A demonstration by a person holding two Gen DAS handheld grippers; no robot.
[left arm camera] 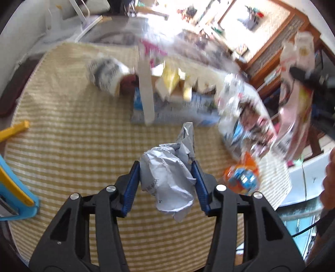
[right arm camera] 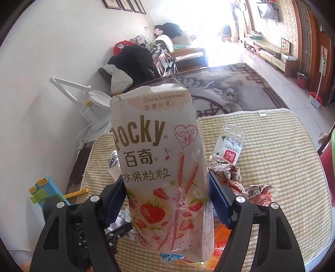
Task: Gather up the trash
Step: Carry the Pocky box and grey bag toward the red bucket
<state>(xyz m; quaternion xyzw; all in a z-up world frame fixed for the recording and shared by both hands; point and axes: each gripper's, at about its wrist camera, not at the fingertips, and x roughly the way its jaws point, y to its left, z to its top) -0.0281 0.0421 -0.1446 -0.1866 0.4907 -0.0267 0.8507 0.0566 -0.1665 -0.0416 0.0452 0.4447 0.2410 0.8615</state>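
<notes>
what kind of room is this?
Likely a home living room: large grey patterned floor rug, wall-mounted flat television above a long low cabinet, and row of framed pictures on the white wall.

On the pink snack box (right arm camera: 161,167), "Pocky", "Share happiness!", "百奇", "水果粒粒" and "乐意分享!" are printed, with "心心棒" set inside a heart. "1983" is read upside down on the plastic bottle (right arm camera: 229,144).

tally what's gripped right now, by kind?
crumpled paper: 1, in left fingers
Pocky box: 1, in right fingers
total: 2
</notes>
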